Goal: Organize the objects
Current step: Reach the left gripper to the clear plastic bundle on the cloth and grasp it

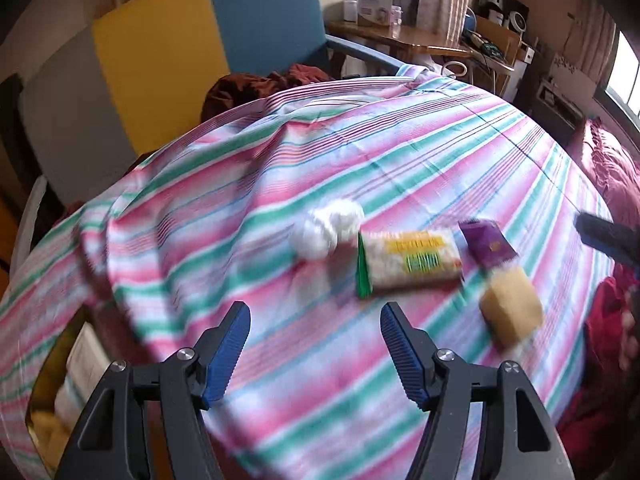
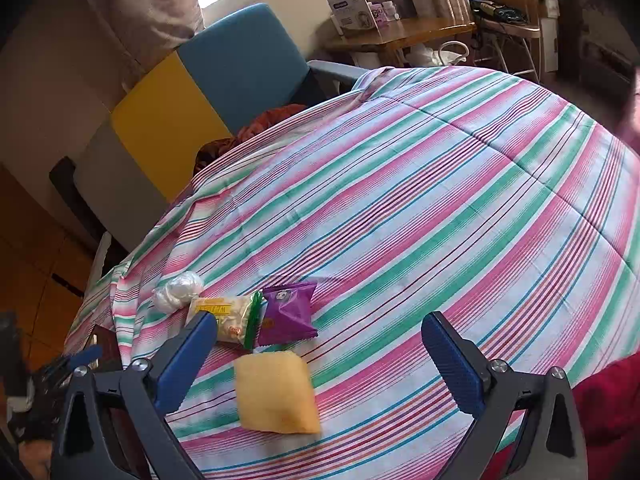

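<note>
Yellow snack packet (image 2: 276, 392) is seen on striped quilt (image 2: 440, 200), between spread, empty fingers of right gripper (image 2: 320, 344). Judged light, soft, crinkly; best pinched across its flat sides. Left gripper (image 1: 315, 322) is likewise spread, empty.

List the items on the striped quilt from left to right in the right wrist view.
White crumpled plastic bag → clear snack packet with yellow label and green end → purple snack packet. The yellow sponge-like block lies nearer the camera, below the two packets, so I leave it out of the order.
</note>
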`<state>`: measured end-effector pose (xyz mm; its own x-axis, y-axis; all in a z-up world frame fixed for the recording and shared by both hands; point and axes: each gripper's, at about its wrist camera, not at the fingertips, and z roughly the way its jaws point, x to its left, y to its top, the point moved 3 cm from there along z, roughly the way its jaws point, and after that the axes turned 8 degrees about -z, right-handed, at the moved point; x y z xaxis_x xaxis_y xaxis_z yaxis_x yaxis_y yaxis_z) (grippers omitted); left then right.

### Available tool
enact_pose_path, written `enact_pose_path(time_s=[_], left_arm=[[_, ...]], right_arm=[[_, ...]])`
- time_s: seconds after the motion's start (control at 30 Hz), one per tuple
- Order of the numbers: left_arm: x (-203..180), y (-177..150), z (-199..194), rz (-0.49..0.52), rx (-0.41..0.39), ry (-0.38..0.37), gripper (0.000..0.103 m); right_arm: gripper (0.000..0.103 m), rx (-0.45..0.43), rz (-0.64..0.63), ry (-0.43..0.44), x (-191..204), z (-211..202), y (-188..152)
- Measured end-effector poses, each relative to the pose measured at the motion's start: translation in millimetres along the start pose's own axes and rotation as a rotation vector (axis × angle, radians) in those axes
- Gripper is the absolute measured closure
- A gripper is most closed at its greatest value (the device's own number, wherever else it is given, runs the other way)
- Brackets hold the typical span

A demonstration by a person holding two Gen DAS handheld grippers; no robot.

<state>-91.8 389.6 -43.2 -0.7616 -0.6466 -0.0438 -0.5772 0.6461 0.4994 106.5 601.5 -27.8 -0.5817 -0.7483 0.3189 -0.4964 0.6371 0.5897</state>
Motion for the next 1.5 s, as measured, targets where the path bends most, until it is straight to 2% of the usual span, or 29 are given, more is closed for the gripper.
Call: enact_pose_path(time_s=[0.3, 0.5, 0.53, 0.57, 0.6, 0.67, 0.73, 0.97, 1.2, 1.37, 1.5], left_arm=[[-8, 53, 66, -0.006, 0.049, -0.020, 0.034], [-11, 63, 108, -0.019, 0.109, -0.056, 0.035], [-9, 62, 114, -0.030, 0.122, -0.047, 0.048], [-6, 60, 117, -0.050, 0.120, -0.028, 0.056], [-3, 59, 115, -0.070, 0.091, -0.025, 0.066], [3, 55, 110, -0.120, 0.093, -0.072, 0.067], [10, 47, 102, -0.151, 0.090, -0.047, 0.068], [7, 3, 55, -0.201, 0.060, -0.058, 0.068], [-34, -60, 11, -0.101, 0.008, -0.059, 0.068], [-51, -102, -7, -0.010, -0.061, -0.023, 0.068], [-55, -132, -1, -0.019, -0.037, -0.038, 0.068]], right_arm=[[0.000, 0.055, 0.016, 0.054, 0, 10, -3], [0.000, 0.067, 0.031, 0.067, -2, 14, -3], [0.000, 0.069, 0.035, 0.066, -3, 15, -3], [0.000, 0.070, 0.039, 0.065, -4, 15, -2], [0.000, 0.070, 0.043, 0.063, -5, 16, -2], [0.000, 0.069, 0.048, 0.057, -7, 16, -2], [0.000, 0.067, 0.055, 0.054, -9, 15, -2], [0.000, 0.052, 0.090, 0.032, -18, 14, 0], [0.000, 0.062, 0.097, 0.020, -21, 16, -1], [0.000, 0.063, 0.059, -0.004, -16, 17, -2], [0.005, 0.045, 0.029, -0.031, -13, 14, -1]])
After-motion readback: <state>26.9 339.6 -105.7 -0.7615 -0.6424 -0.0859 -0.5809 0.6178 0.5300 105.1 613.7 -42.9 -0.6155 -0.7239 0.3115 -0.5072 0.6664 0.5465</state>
